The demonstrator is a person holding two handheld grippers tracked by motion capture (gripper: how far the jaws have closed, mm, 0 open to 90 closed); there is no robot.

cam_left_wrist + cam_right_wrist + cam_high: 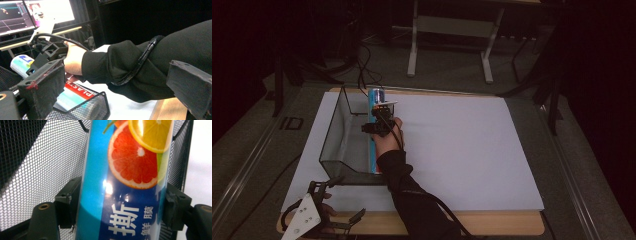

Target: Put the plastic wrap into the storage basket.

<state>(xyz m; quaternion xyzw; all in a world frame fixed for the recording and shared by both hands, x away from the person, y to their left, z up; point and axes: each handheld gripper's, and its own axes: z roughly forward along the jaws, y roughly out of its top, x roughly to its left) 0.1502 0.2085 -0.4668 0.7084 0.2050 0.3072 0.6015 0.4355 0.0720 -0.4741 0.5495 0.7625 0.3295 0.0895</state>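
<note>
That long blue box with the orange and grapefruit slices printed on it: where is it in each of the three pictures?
High view: the long blue box lies lengthwise along the right wall of the black wire-mesh basket, left of centre.
Left gripper view: its end pokes out at far left, behind the jaw.
Right gripper view: it runs up the centre, between the jaws.
Shared landmark: the basket's mesh.

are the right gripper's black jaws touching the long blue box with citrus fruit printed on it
Cannot tell. In the right gripper view the jaws flank the long blue box on both sides inside the black mesh basket, but no plain contact or gap shows.
</note>
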